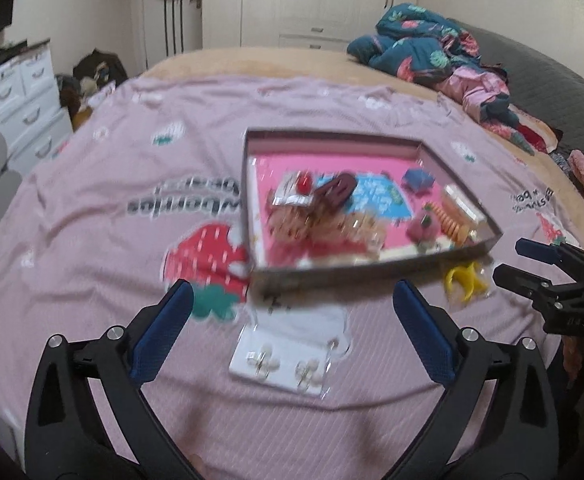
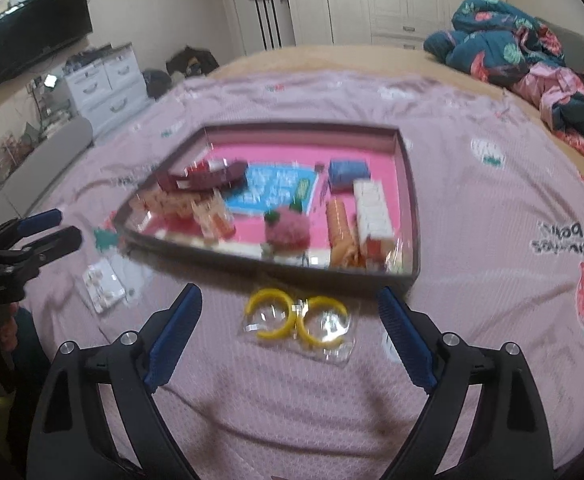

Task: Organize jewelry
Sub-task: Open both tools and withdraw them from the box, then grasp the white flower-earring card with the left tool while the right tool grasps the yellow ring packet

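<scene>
A shallow dark-rimmed box (image 1: 376,270) (image 2: 276,264) with a pink floor lies on the pink bedspread, holding several packets of jewelry and hair pieces. In front of it, a clear packet with white flower earrings (image 1: 288,354) (image 2: 104,282) rests on the cloth, between and just beyond the fingers of my left gripper (image 1: 292,294), which stands wide open and empty. A clear packet with two yellow hoops (image 2: 298,318) (image 1: 462,278) lies before the box, between the spread fingers of my right gripper (image 2: 290,300), also open and empty.
A heap of teal and pink bedding (image 1: 436,56) (image 2: 516,48) lies at the far right of the bed. White drawers (image 2: 104,80) and a wall screen (image 2: 40,32) stand beyond the left side. The right gripper (image 1: 548,270) shows at the left view's right edge.
</scene>
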The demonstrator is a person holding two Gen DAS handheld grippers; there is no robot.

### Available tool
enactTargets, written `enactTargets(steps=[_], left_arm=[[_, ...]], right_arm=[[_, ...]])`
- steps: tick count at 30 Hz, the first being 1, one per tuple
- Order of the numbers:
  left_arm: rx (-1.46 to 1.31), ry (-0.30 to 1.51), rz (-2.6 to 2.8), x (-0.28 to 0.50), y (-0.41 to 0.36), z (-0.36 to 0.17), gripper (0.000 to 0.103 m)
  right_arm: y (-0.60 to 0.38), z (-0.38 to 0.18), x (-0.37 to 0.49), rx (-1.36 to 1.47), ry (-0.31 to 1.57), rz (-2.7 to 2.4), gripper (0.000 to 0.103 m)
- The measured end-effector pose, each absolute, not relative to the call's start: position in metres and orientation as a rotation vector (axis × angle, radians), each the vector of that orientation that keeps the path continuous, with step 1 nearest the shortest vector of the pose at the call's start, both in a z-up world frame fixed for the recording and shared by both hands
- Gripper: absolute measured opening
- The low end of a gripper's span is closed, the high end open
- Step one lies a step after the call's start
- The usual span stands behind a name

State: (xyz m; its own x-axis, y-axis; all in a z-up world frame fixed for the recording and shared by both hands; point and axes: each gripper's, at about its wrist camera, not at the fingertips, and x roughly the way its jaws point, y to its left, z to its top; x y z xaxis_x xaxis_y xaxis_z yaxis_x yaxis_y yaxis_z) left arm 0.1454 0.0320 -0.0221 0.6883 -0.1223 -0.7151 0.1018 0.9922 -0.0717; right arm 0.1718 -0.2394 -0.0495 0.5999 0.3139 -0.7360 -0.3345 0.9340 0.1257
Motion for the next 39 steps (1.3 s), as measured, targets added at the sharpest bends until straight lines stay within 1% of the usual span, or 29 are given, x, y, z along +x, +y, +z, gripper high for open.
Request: enactTargets(steps=[13,14,16,20,25,27,28,29,31,35,39], left_arm=[[-0.017,0.931,-0.158,0.139,0.038,-0.063,0.093],[-0.015,0.935,-0.161,0.140,0.036,-0.064,0.093],[-0.005,0.953,-0.163,0.143,0.033,-0.071,0.093],[0.028,0.995,-0.165,0.149,0.027,-0.085,0.093],[0.077,1.006,-0.150,0.147,0.022,-0.090,0.093],[0.072,1.007,-0.149,0.146,0.024,-0.090,0.089],[0.076,1.007,-0.143,0.146,0.025,-0.090,0.083],[0.079,1.006,-0.139,0.145,0.025,-0.090,0.075],[0.078,0.998,-0.138,0.145,0.026,-0.088,0.068],[0.080,0.992,-0.142,0.144,0.025,-0.086,0.062],[0.075,0.975,-0.163,0.139,0.023,-0.079,0.061]], right_arm=[[-0.228,-0.097,0.196,-0.029,0.983,0.349,0.089],[-0.226,-0.100,0.197,-0.032,0.989,0.350,0.090],[-0.222,-0.104,0.197,-0.055,0.980,0.347,0.090],[-0.217,-0.105,0.195,-0.091,0.957,0.341,0.085],[-0.218,-0.104,0.191,-0.098,0.941,0.348,0.083],[-0.219,-0.102,0.189,-0.084,0.940,0.355,0.083],[-0.220,-0.101,0.189,-0.080,0.939,0.359,0.083],[-0.220,-0.100,0.187,-0.075,0.937,0.364,0.083],[-0.221,-0.096,0.185,-0.064,0.930,0.374,0.082],[-0.224,-0.086,0.178,-0.044,0.907,0.395,0.082],[-0.228,-0.073,0.173,-0.013,0.884,0.416,0.082]])
